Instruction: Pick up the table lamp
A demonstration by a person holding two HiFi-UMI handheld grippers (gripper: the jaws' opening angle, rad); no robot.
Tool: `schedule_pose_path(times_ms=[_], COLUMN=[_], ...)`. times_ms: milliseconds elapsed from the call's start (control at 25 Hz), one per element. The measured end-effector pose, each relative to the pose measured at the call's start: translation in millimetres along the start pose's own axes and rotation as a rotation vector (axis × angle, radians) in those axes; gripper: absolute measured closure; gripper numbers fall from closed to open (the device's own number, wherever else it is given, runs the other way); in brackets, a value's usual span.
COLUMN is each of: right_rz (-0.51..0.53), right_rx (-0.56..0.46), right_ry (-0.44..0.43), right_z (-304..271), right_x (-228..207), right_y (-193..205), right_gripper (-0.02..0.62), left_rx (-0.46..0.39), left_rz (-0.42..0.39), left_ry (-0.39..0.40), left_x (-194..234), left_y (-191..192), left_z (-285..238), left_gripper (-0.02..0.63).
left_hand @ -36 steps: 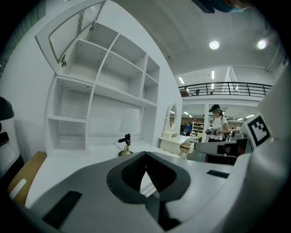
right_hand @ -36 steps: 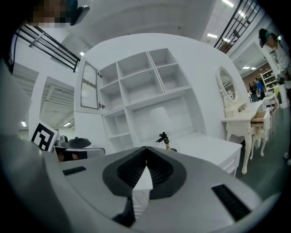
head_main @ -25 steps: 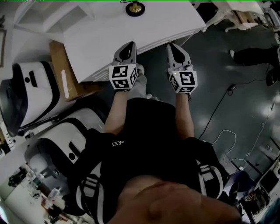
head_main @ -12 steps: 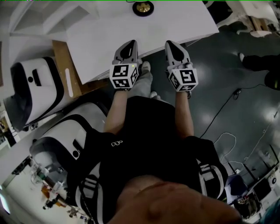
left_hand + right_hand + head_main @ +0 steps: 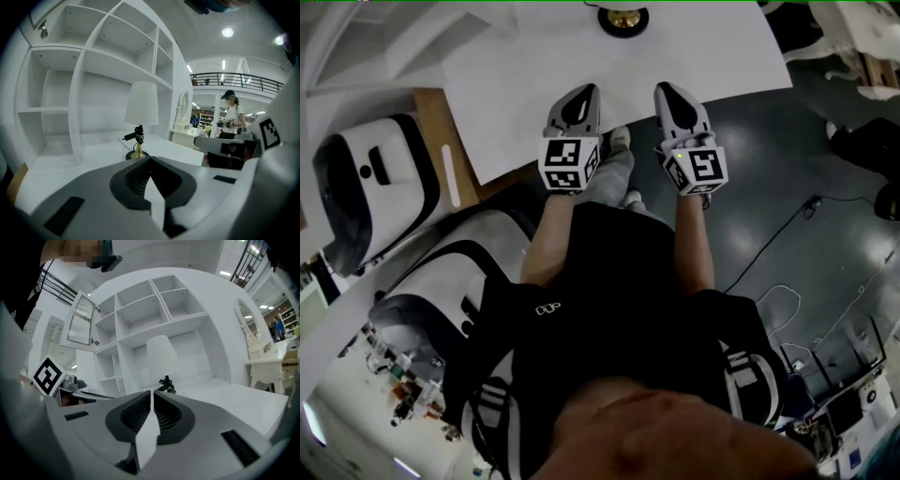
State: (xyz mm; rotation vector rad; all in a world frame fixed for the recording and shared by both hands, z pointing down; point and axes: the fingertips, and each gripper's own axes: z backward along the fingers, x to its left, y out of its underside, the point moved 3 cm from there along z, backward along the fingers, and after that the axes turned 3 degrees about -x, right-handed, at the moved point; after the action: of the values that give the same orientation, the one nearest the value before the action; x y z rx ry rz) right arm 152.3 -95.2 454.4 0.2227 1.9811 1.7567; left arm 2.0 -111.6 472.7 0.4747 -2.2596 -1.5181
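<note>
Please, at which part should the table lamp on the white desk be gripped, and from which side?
On the table lamp, probably the thin brass stem, below the white shade, which looks too wide for jaws. Come level from the desk front: the lamp stands upright, and shelves stand behind it.

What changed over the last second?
Both grippers, left and right, moved further over the table toward the lamp. Nothing was gripped or released. Unchanged: both are shut and empty, and the lamp is upright and untouched.
</note>
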Motion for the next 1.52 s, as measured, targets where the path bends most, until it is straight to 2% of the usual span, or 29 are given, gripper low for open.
schedule_pose_path(times_ms=[400, 640, 760, 840, 1000, 1200, 1360, 1520], right_rz=[0.01, 0.012, 0.049, 0.073, 0.129, 0.133, 0.156, 0.127], right_rx=[0.061, 0.121, 0.14, 0.152, 0.133, 0.143, 0.188, 0.191], right_ry=[-0.018, -0.038, -0.037, -0.017, 0.055, 0.044, 0.037, 0.062], right_z=[-80.4, -116.7, -124.1, -124.5, -127.2, -142.2, -159.7, -174.4], right_x=[-16.1, -20.5, -17.1, -18.5, -30.0, -29.3, -33.2, -45.5], right_y=[19.8, 29.2, 25.0, 21.9, 9.1, 15.0, 39.7, 54.6], right_gripper=[0.574, 0.494, 0.492, 0.489, 0.425, 0.422, 0.422, 0.423], left_rx=[0.042, 0.033, 0.018, 0.003, -0.018, -0.021, -0.033, -0.018], left_rz=[0.044, 0.101, 0.081, 0.075, 0.117, 0.139, 0.161, 0.17], left_ry=[-0.022, 0.002, -0.006, -0.003, 0.002, -0.028, -0.077, -0.101], left_x=[57.9, 82.9, 93.9, 94.9, 94.5, 109.4, 127.1, 135.0], left_y=[0.1, -4.7, -12.5, -18.7, -24.6, -25.2, -18.7, -15.0], left_z=[-47.7, -73.6, -81.2, -83.2, -88.1, -88.3, -82.8, -81.6], left_gripper=[0.597, 0.597, 0.597, 0.597, 0.597, 0.595, 0.597, 0.597])
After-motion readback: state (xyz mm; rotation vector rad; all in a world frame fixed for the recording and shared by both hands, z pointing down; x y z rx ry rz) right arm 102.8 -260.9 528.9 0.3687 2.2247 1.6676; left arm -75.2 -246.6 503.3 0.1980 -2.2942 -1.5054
